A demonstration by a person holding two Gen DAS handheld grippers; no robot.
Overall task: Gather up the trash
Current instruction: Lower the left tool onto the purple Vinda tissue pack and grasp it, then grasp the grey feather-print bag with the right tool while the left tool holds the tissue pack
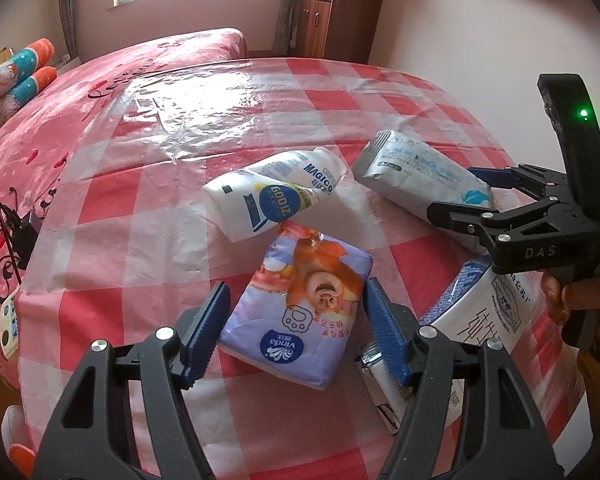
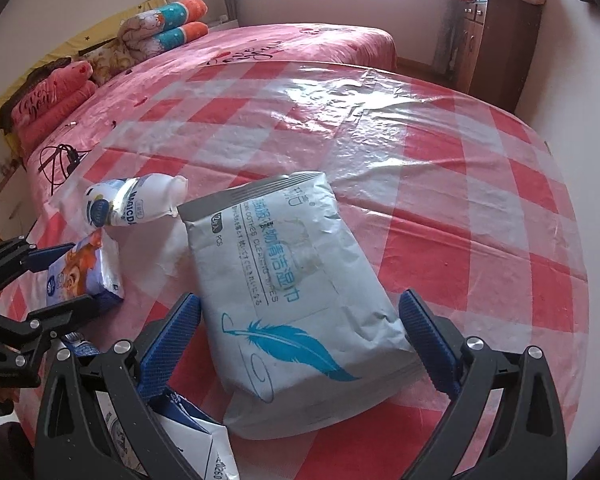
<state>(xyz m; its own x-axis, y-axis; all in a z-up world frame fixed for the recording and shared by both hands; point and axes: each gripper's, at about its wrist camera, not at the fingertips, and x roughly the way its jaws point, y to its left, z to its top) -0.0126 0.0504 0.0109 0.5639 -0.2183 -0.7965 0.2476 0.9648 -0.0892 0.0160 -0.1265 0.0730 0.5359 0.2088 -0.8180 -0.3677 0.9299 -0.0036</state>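
Two claws are straddling separate packs on the checked counter (image 1: pixel 380 108). Left claw (image 1: pixel 296 320) is bracketing the tissue pack (image 1: pixel 300 312) across its short width, long axis running away from it, pads not visibly pressing. Right claw (image 2: pixel 300 344) is standing released astride the wipes pack (image 2: pixel 292 292); the crushed bottle (image 1: pixel 276 196) is lying beyond.
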